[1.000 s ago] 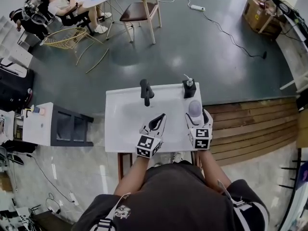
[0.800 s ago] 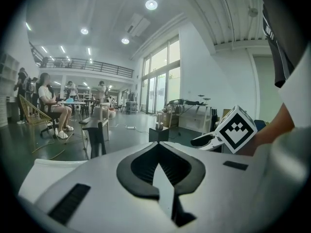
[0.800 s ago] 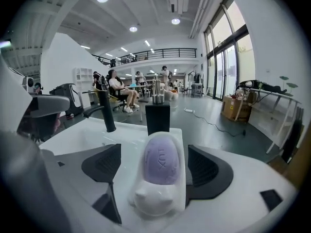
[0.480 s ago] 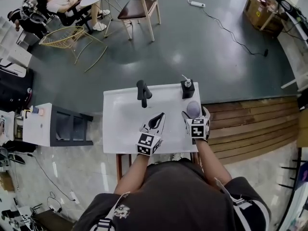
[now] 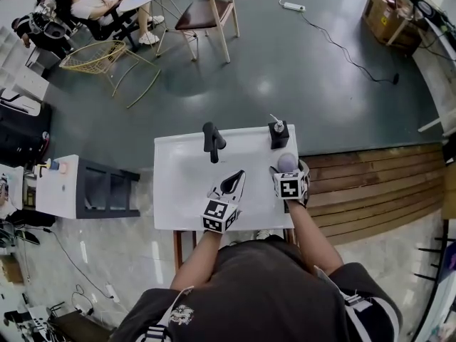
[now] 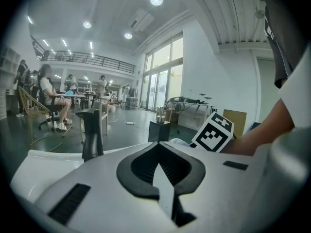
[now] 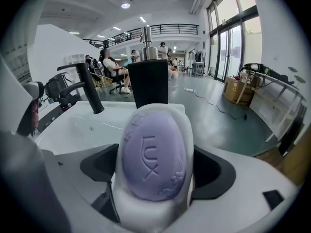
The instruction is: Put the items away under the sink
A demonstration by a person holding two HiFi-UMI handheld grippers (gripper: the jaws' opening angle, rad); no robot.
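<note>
The white sink top [image 5: 178, 184] carries a black faucet [image 5: 212, 140] at its 12 o'clock and a black soap dispenser [image 5: 278, 133] at 2 o'clock. The left gripper [image 5: 235, 177] rests near 6 o'clock, clenched and empty. At 3 o'clock the right gripper [image 5: 288, 167] has just been opening its jaws. They stand spread around the white soap dish [image 7: 153, 217], which holds the purple soap bar [image 7: 154, 157]. This looks like the pick-up step. Next it should squeeze the dish evenly, lift it level so the bar stays put, then carry it below.
</note>
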